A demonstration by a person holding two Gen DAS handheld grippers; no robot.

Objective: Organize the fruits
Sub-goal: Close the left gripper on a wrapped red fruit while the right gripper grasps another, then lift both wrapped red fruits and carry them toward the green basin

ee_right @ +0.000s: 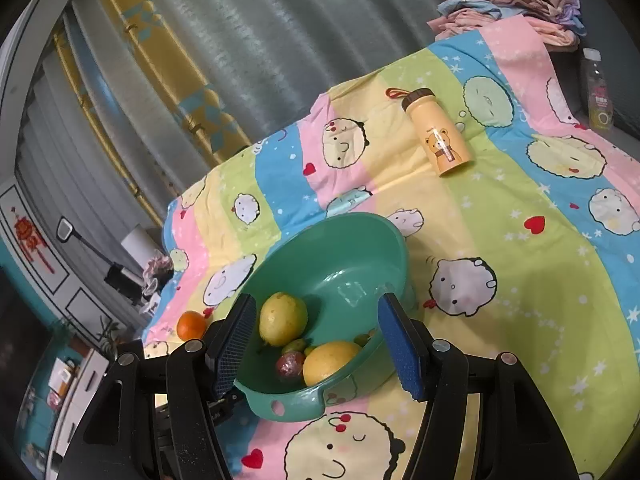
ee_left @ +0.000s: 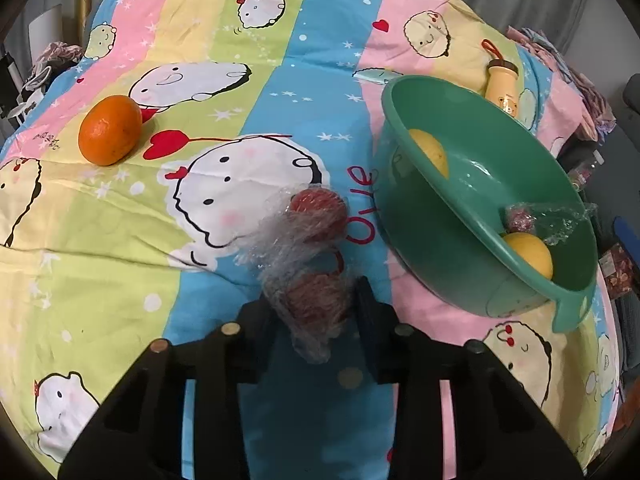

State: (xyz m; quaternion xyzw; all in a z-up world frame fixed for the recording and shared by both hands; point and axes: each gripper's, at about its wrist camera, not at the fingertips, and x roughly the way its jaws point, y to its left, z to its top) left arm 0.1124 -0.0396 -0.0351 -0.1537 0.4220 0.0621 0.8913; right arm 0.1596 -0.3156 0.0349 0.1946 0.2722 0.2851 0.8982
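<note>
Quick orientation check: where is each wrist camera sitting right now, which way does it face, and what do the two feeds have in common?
Left wrist: low over the bedsheet, looking forward and down; its own black fingers close on a wrapped red fruit, with a second wrapped fruit beyond and the basin at right.
Right wrist: near the basin's handle end, looking across the bed toward the curtain; the right gripper is open, its blue pads flanking the basin.
Shared: basin, lemons, orange, bottle.
</note>
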